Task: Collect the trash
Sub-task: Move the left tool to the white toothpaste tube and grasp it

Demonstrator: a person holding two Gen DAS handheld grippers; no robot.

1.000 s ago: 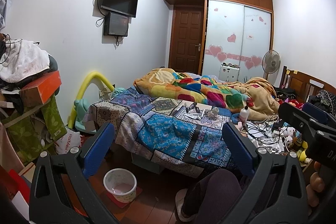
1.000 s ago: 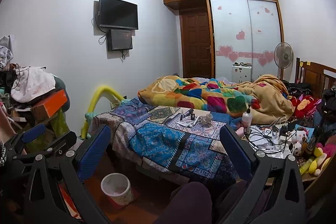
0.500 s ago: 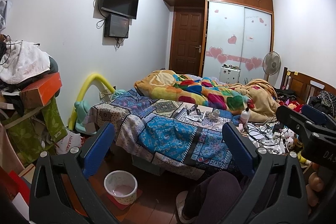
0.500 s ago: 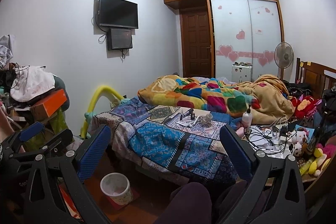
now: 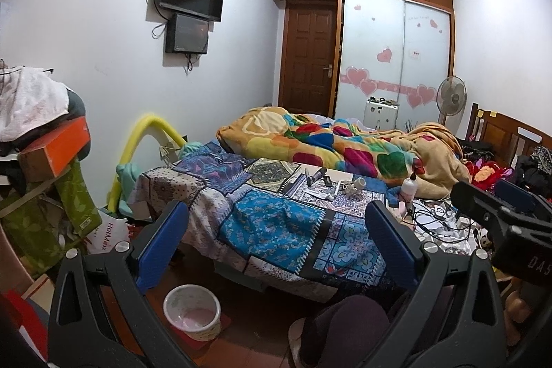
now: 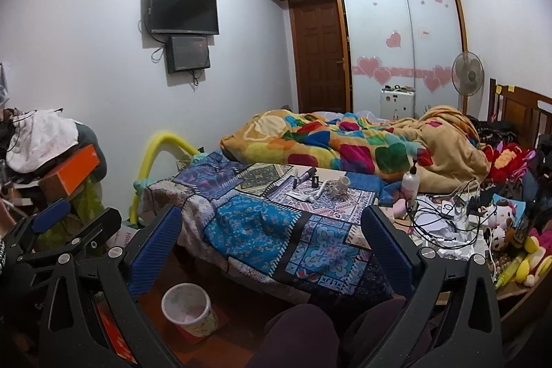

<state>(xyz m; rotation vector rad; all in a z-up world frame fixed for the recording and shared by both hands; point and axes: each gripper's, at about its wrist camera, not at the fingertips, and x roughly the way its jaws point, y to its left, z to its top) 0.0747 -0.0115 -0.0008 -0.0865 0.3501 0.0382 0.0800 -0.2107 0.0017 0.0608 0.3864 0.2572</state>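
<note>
White trash bin (image 5: pixel 192 311) stands upright, mouth upward

We read two items. White bag (image 5: pixel 109 235) on the floor beside the green boxes: red lettering "HolMax", last letters uncertain. Right gripper (image 5: pixel 496 216) body, at the view's right edge: white "DA5", cut off.

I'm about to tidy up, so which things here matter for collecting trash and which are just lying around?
For the job: waste bin on the floor; crumpled scraps on the patchwork cloth; both open grippers, left, right.

Just lying about: colourful blanket, pump bottle, fan, plush toys.
</note>
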